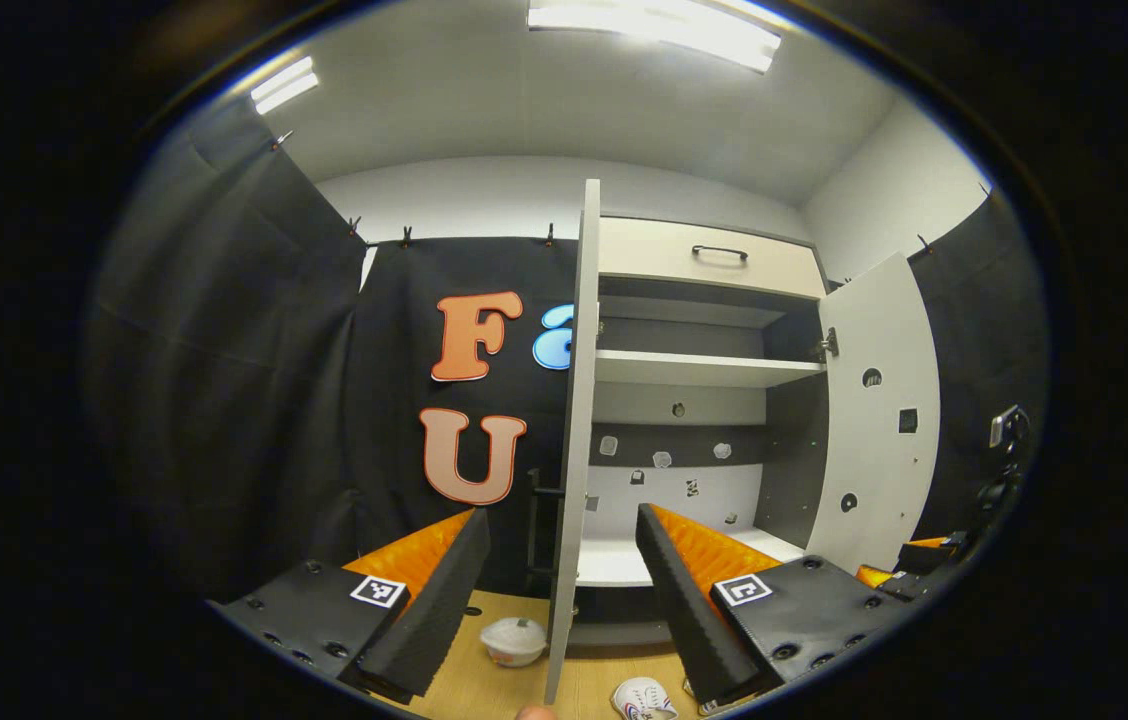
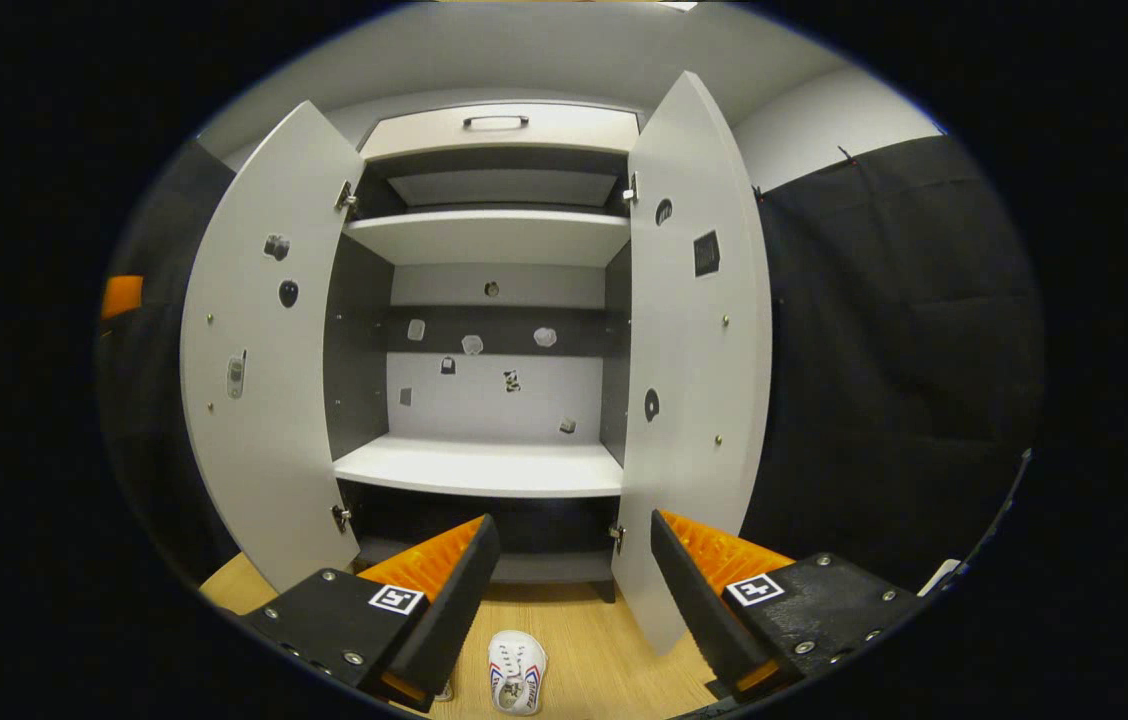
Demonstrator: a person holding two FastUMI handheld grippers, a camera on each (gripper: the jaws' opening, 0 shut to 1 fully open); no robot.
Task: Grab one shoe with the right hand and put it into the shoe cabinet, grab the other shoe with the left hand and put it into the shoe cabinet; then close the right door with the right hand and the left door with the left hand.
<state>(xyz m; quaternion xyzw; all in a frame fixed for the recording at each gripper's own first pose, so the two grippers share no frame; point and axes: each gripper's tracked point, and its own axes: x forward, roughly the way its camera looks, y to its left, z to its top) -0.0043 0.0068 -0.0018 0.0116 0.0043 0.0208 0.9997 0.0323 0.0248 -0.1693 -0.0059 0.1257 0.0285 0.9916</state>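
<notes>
wood floor [image 2: 614, 650]: shoe [image 2: 516, 672] near; shoe cabinet [image 2: 484, 465] doors wide for loading; right gripper [image 2: 572, 590], left gripper [image 1: 564, 590] released, empty.

The cabinet [image 2: 484, 240] has white doors and shelves with dark grey inner walls. The shoe [image 2: 516, 672] is white with red-and-blue stripes. The floor [image 2: 614, 650] is light wood-grain.

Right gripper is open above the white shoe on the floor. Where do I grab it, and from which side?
Take the white shoe across its middle, one finger on each long side, coming straight down from above. In the right gripper view it lies upright, lengthwise between the open right gripper, so the narrow width probably fits the gap without turning.
</notes>
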